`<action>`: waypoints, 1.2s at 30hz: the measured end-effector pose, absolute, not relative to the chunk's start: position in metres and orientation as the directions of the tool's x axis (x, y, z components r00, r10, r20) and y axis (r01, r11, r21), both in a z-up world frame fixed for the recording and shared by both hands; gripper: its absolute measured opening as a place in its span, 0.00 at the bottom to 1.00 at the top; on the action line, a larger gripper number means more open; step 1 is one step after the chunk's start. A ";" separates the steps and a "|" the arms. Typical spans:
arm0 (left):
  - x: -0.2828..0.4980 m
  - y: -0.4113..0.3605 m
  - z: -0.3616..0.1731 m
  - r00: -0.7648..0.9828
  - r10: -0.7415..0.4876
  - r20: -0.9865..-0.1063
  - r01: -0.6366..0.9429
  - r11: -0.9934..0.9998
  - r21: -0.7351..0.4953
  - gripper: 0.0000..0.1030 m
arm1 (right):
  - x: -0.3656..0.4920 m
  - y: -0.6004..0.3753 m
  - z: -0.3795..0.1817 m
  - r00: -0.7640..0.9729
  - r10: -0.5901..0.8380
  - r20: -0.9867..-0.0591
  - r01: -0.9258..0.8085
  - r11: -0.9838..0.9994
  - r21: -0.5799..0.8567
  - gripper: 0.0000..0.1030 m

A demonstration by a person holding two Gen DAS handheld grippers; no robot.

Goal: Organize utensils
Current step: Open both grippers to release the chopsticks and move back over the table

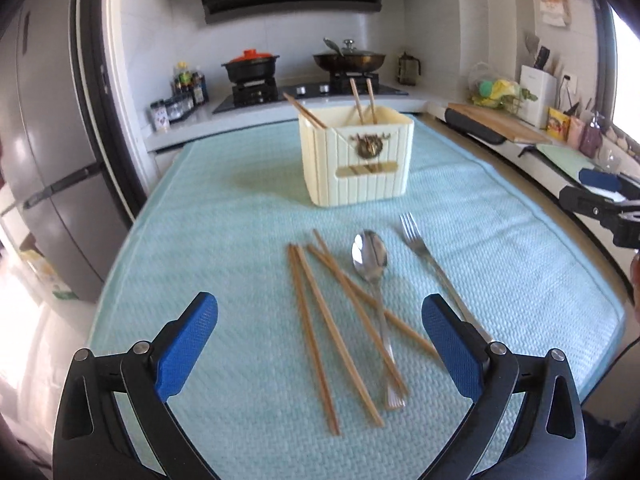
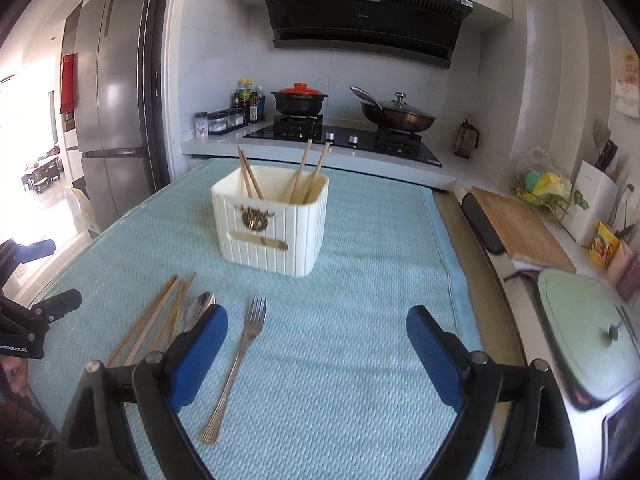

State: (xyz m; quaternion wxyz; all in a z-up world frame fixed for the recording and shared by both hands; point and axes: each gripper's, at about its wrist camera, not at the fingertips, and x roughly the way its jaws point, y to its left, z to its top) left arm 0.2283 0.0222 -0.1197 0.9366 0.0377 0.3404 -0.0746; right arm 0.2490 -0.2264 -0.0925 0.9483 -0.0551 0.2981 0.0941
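Note:
A cream ribbed utensil holder (image 1: 356, 160) (image 2: 272, 224) stands on the light blue mat (image 1: 200, 240) (image 2: 360, 340), with several wooden chopsticks (image 1: 362, 100) (image 2: 304, 172) sticking out of it. Nearer me lie several loose chopsticks (image 1: 320, 332) (image 2: 152, 320), a steel spoon (image 1: 370, 258) (image 2: 198, 308) and a steel fork (image 1: 424, 252) (image 2: 240, 356). My left gripper (image 1: 320, 344) hangs open above the loose chopsticks and spoon, holding nothing. My right gripper (image 2: 316, 356) is open over the mat, with the fork just inside its left finger, untouched.
Behind the mat is a stove with a black pot with a red lid (image 2: 300, 100) and a lidded wok (image 2: 396, 114). A fridge (image 2: 116, 92) stands at the left. On the right counter lie a wooden cutting board (image 2: 520, 224) and a pale green lid (image 2: 588, 332).

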 end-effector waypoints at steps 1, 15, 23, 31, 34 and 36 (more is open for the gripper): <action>0.223 0.024 -0.126 0.745 -0.126 -0.655 0.162 0.987 -0.006 0.99 | 0.240 -0.229 -0.100 0.800 0.143 -0.583 -0.199 0.980 -0.033 0.94; 0.202 0.046 -0.123 0.726 -0.122 -0.677 0.062 0.992 -0.113 0.99 | 0.174 -0.246 -0.147 0.789 0.138 -0.599 -0.132 0.990 0.055 1.00; 0.183 0.044 -0.116 0.762 -0.098 -0.640 0.078 0.995 -0.060 0.99 | 0.161 -0.238 -0.141 0.820 0.135 -0.556 -0.147 0.989 0.024 1.00; 0.181 0.036 -0.110 0.765 -0.139 -0.629 0.131 0.990 -0.059 0.99 | 0.160 -0.231 -0.143 0.814 0.147 -0.562 -0.158 0.987 0.029 1.00; 0.184 0.044 -0.112 0.771 -0.121 -0.625 0.094 0.993 -0.076 0.99 | 0.156 -0.236 -0.140 0.838 0.131 -0.529 -0.126 0.991 0.045 1.00; 0.187 0.054 -0.117 0.766 -0.108 -0.633 0.058 0.993 -0.099 0.99 | 0.155 -0.241 -0.141 0.846 0.121 -0.519 -0.108 0.993 0.054 1.00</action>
